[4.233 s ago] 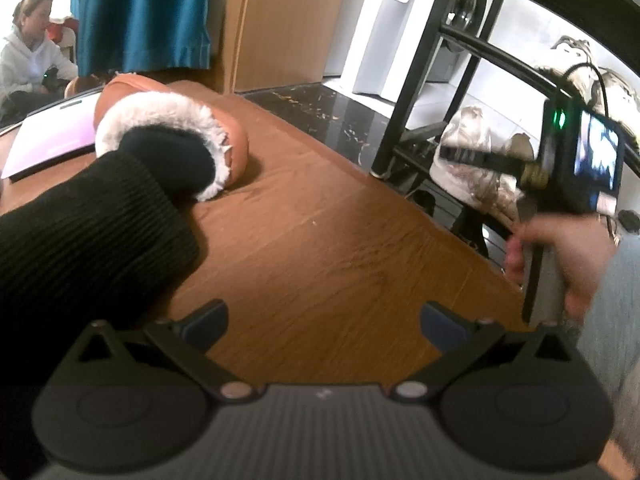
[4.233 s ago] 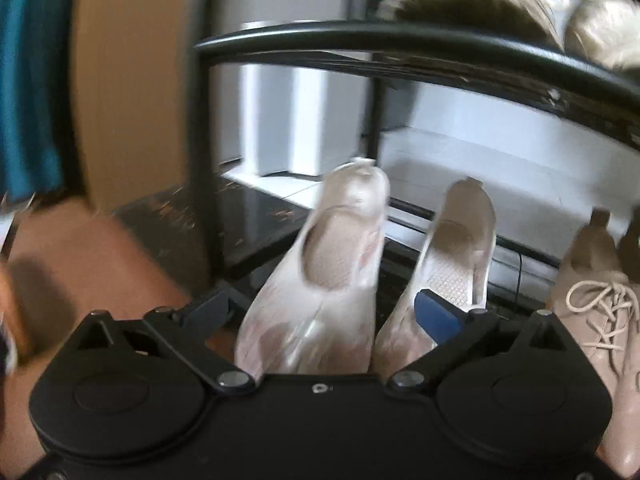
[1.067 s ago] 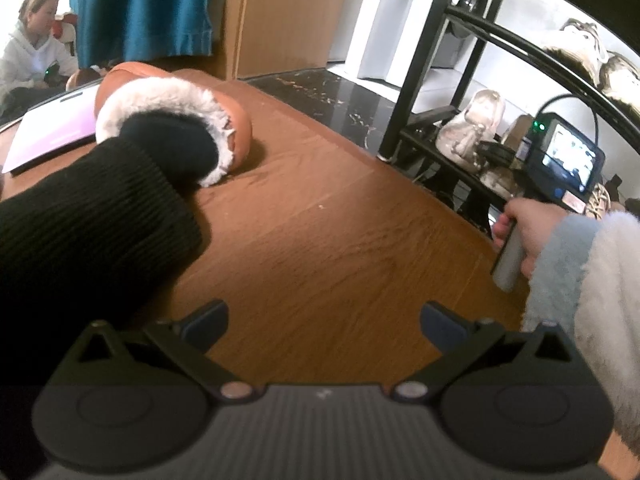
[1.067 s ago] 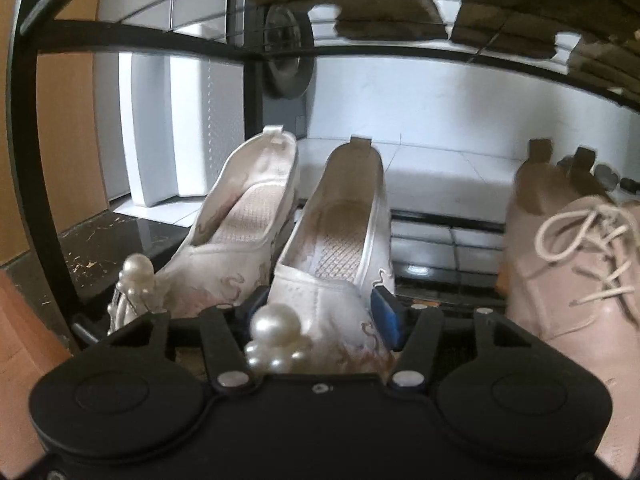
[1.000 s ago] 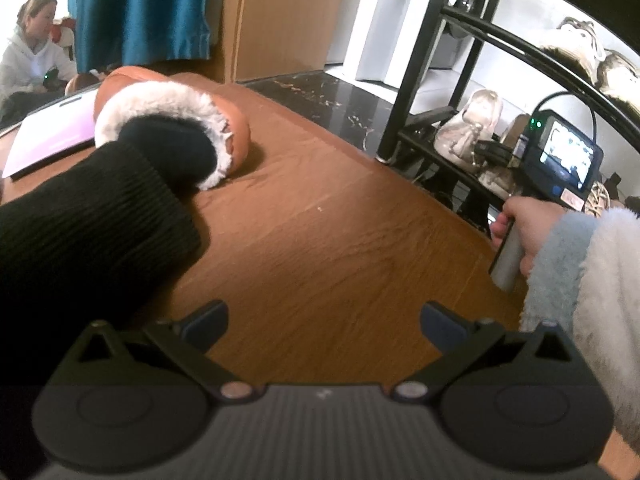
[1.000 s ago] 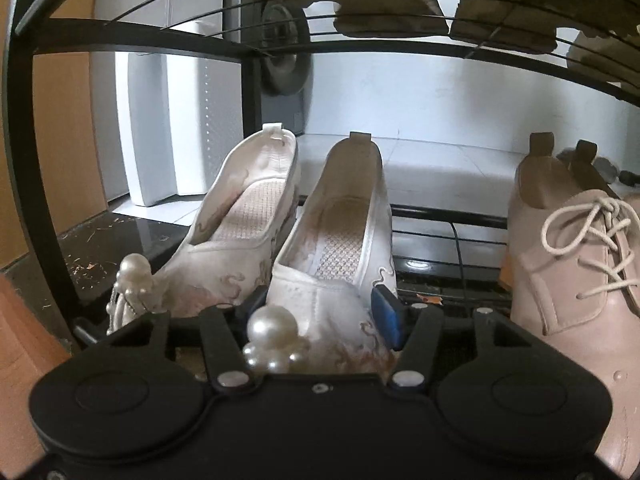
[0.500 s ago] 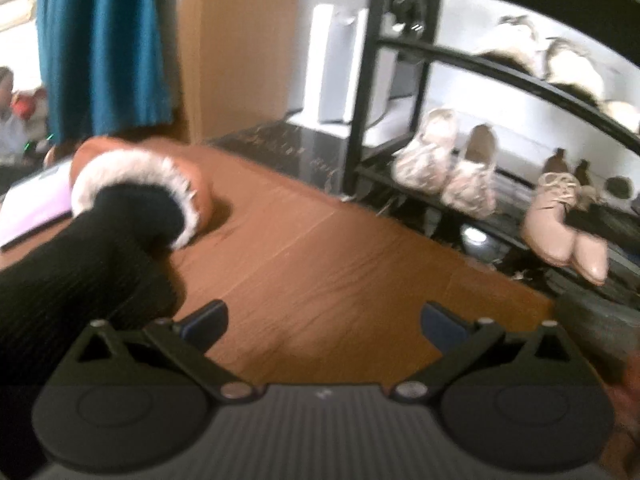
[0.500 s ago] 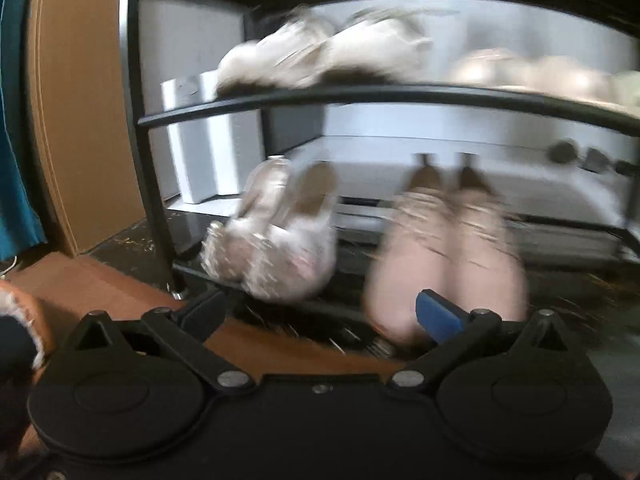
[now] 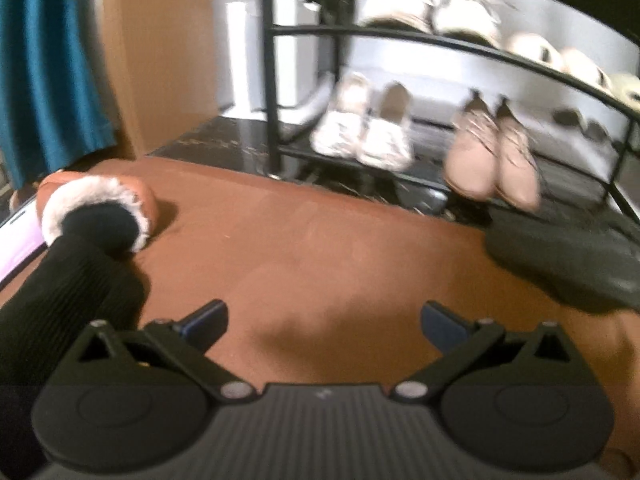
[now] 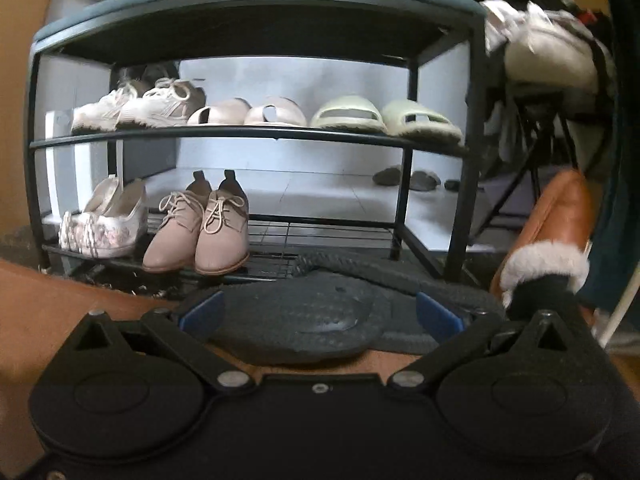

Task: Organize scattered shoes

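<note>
On the brown floor (image 9: 328, 248) before a black metal shoe rack (image 10: 412, 184), both tools up off the shoes.

Left wrist view, left to right: teal curtain (image 9: 44, 64) at far left. Tan fur-lined boot (image 9: 100, 204) on the floor below it, white fleece collar, a black-sleeved leg (image 9: 68, 280) in it. Centre: left tool (image 9: 324, 324), jaws wide, nothing between them, bare floor under. Beyond it, the rack's lower shelf: white floral flats (image 9: 364, 136), then pink lace-up shoes (image 9: 494, 156) just beside them, toes outward. Far right, a dark round mat (image 9: 560, 256) on the floor; view blurred.

Right wrist view, left to right: upper shelf carries white sneakers (image 10: 140, 106), beige slides (image 10: 248, 112), pale green slides (image 10: 384, 118), in pairs, side by side. Lower shelf: floral flats at the left end, lace-ups touching each other next along; right half of that shelf bare wire. Right tool (image 10: 318, 316) at full spread, holding nothing; the mat lies on the floor beyond and between its blue pads (image 10: 436, 316). At far right a second fur-lined boot (image 10: 556, 236), upright, black sleeve or leg in its collar. Grey bundle (image 10: 548, 52) on a stand above it.
</note>
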The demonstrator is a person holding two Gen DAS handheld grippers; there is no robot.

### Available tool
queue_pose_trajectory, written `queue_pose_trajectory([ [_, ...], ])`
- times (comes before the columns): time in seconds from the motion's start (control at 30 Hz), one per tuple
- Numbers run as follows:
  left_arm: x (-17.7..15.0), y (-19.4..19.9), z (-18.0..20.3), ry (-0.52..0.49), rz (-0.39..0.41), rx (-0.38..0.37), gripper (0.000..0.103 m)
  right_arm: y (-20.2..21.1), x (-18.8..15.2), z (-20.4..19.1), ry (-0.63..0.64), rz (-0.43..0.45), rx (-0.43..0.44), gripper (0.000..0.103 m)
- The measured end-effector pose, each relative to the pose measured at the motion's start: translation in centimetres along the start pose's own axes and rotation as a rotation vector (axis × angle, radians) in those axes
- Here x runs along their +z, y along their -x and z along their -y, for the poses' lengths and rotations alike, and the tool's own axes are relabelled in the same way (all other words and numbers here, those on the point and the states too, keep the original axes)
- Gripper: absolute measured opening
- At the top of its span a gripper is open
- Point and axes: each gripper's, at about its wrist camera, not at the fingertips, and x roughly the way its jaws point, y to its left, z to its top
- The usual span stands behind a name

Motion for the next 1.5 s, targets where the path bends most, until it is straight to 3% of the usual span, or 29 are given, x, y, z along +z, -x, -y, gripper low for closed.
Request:
queue_pose_trajectory([
  [0.17, -0.3, 1.5, 2.2, -0.071, -0.005, 0.037, 0.102, 0.1, -0.4, 0.1, 0.007, 0.024, 0.087, 0.103],
  [0.33, -0.2, 2.2, 4.3, -0.114, -0.004, 0.064, 0.102, 0.1, -0.2, 1.3, -0.039, 0.021, 0.105, 0.103],
  [0.63, -0.5, 2.7, 7.4, -0.164, -0.002, 0.044, 0.102, -0.8, 0.0, 4.6, -0.205, -0.032, 0.019, 0.103],
  [1.07, -2.1, 1.7, 5.6, -0.153, 0.003, 0.06, 0.102, -2.1, -1.2, 4.5, -0.203, -0.053, 0.054, 0.103],
  [1.2, -1.7, 1.0, 5.2, -0.122, -0.024, 0.024, 0.102, -1.6, -0.6, 5.2, -0.236, -0.022, 0.021, 0.103],
  [1.3, -0.7, -0.6, 6.2, -0.084, -0.055, -0.084, 0.102, -0.7, 0.4, 6.2, -0.273, 0.036, -0.01, 0.103],
  [1.4, 0.1, -2.5, 9.3, -0.103, -0.087, -0.152, 0.102, 0.5, 1.4, 8.1, -0.3, 0.123, -0.068, 0.103],
  [1.5, 0.9, -4.1, 13.4, -0.151, -0.123, -0.169, 0.102, 0.5, 1.2, 9.7, -0.323, 0.133, -0.119, 0.103],
])
